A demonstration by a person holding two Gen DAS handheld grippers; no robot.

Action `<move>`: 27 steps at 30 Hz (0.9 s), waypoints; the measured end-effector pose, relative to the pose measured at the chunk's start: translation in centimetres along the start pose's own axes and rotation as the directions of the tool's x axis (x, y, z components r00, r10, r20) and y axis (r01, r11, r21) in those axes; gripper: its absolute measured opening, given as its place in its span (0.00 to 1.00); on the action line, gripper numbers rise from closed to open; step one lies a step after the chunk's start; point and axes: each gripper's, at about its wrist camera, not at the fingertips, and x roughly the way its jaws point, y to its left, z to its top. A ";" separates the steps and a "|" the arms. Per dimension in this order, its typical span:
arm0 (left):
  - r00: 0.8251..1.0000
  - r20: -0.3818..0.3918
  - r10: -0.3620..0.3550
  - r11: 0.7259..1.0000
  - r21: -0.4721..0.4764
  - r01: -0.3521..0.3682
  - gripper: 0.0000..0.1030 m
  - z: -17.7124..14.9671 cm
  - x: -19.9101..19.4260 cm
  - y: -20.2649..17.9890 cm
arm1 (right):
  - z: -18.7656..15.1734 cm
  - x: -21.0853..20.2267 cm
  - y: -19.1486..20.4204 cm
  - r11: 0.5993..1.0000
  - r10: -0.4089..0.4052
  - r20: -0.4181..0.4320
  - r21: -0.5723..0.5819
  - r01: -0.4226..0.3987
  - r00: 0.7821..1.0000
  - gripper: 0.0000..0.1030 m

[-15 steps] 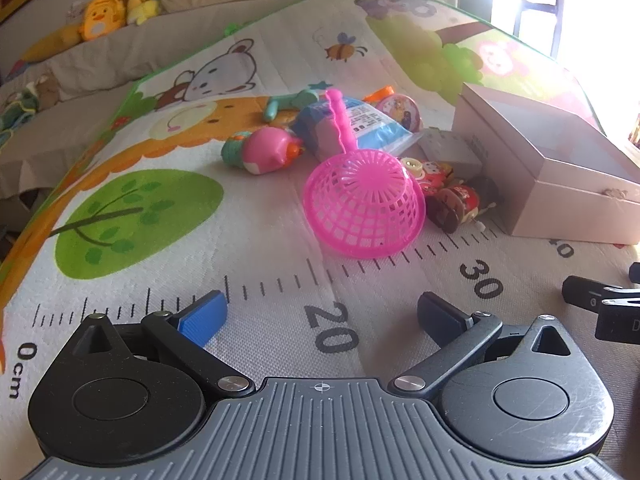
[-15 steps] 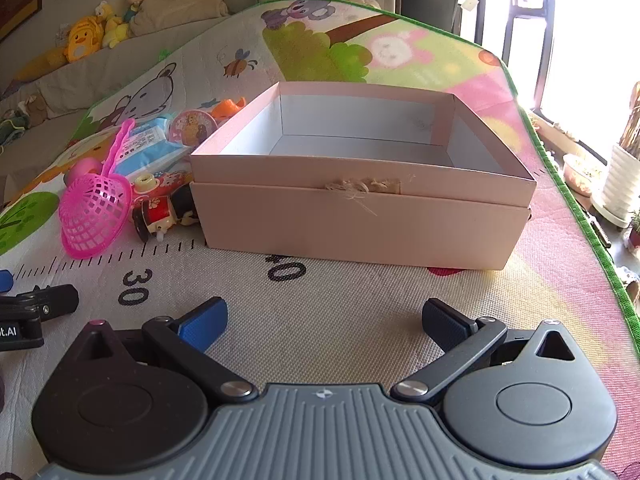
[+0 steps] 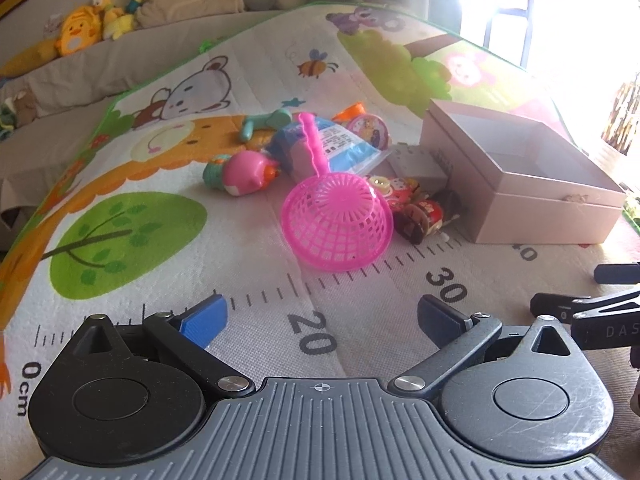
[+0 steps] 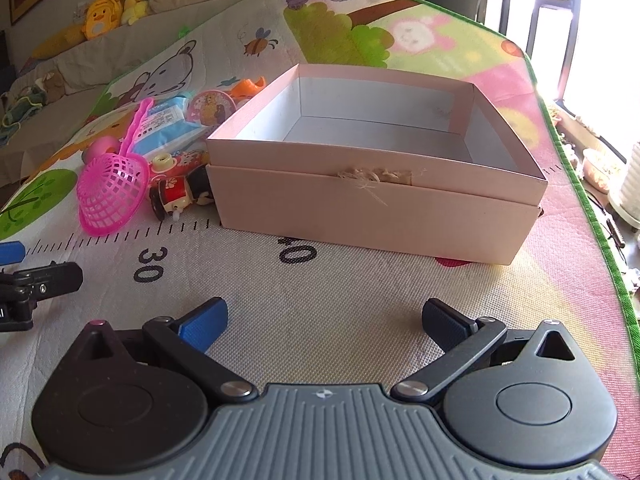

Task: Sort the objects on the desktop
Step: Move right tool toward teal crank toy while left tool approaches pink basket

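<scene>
A pile of toys lies on the play mat left of an open pink box (image 4: 372, 196), which also shows in the left wrist view (image 3: 520, 184). A pink plastic net scoop (image 3: 336, 220) lies nearest my left gripper, dome up; it also shows in the right wrist view (image 4: 110, 196). Behind it lie a pink pig toy (image 3: 244, 172), a blue-and-white packet (image 3: 340, 148), a round pink case (image 3: 368, 130) and red wind-up dolls (image 3: 416, 212). My left gripper (image 3: 322, 316) is open and empty, short of the scoop. My right gripper (image 4: 324, 318) is open and empty, in front of the box.
A grey block (image 3: 418, 164) lies between the toys and the box. A teal toy (image 3: 268, 122) and an orange piece (image 3: 350, 112) lie at the back of the pile. Plush toys (image 3: 80, 32) sit on the sofa behind. The mat's green edge (image 4: 592, 208) runs along the right.
Both grippers have barely shifted; the views sit slightly differently. Nothing was taken hold of and no toy has moved.
</scene>
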 end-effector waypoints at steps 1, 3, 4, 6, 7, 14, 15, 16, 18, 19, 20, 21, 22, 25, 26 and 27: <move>1.000 0.008 -0.001 1.000 0.014 0.001 1.00 0.1 -0.3 -0.1 | 0.0 -0.3 0.0 1.000 0.025 -0.005 -0.005 -0.025 1.000 1.00; 1.000 0.023 0.008 0.999 0.045 -0.009 1.00 0.4 -0.9 -0.1 | -0.1 -1.0 0.1 0.997 0.071 0.001 0.001 -0.071 0.997 1.00; 1.000 0.026 0.017 0.998 0.055 -0.018 1.00 0.5 -1.0 0.0 | 0.0 -1.4 0.3 0.996 0.089 0.009 -0.007 -0.089 0.996 1.00; 0.999 0.036 0.030 0.998 0.062 -0.032 1.00 0.9 -1.1 0.3 | 0.3 -2.1 1.1 0.993 0.105 0.033 -0.051 -0.104 0.994 1.00; 0.999 0.038 0.034 0.997 0.062 -0.036 1.00 1.1 -1.0 0.5 | 0.5 -2.5 1.6 0.992 0.105 0.050 -0.077 -0.101 0.993 1.00; 0.999 0.047 -0.001 1.000 0.028 -0.001 1.00 3.2 1.6 0.6 | 2.4 -4.7 3.0 0.985 0.095 0.135 -0.157 -0.073 0.986 1.00; 0.999 0.034 -0.007 1.000 0.019 0.007 1.00 3.4 2.2 0.6 | 2.4 -5.0 2.7 0.987 0.092 0.145 -0.147 -0.070 0.985 1.00; 1.000 0.024 -0.014 1.000 0.013 0.013 1.00 3.5 2.6 0.5 | 2.5 -5.2 2.5 0.988 0.092 0.157 -0.141 -0.070 0.983 1.00; 0.999 0.020 -0.029 1.000 0.012 0.029 1.00 3.4 2.9 0.5 | 2.6 -5.5 2.3 0.989 0.080 0.182 -0.140 -0.055 0.980 1.00; 0.999 0.021 -0.029 0.999 0.017 0.029 1.00 3.4 3.0 0.5 | 2.8 -5.6 2.3 0.988 0.072 0.191 -0.147 -0.044 0.979 1.00; 1.000 0.018 -0.025 0.999 0.026 0.025 1.00 3.4 3.2 0.4 | 3.1 -5.7 2.5 0.986 0.065 0.205 -0.164 -0.032 0.977 1.00; 1.000 0.012 -0.021 0.999 0.036 0.020 1.00 3.5 3.5 0.2 | 3.7 -5.9 2.6 0.983 0.065 0.218 -0.179 -0.026 0.974 1.00; 1.000 0.007 -0.018 0.999 0.044 0.018 1.00 3.7 3.9 0.0 | 4.5 -6.2 2.7 0.981 0.074 0.228 -0.191 -0.030 0.971 1.00; 1.000 0.019 -0.012 0.998 0.062 0.011 1.00 4.6 4.9 -0.2 | 8.6 -6.5 3.3 0.975 0.142 0.227 -0.202 -0.097 0.963 1.00; 1.000 0.026 0.001 0.998 0.070 -0.003 1.00 4.9 5.1 -0.1 | 10.5 -6.3 3.6 0.971 0.175 0.210 -0.196 -0.133 0.962 1.00; 0.999 0.033 0.018 0.997 0.076 -0.020 1.00 5.2 5.1 0.1 | 12.6 -5.6 3.9 0.969 0.201 0.183 -0.180 -0.168 0.962 1.00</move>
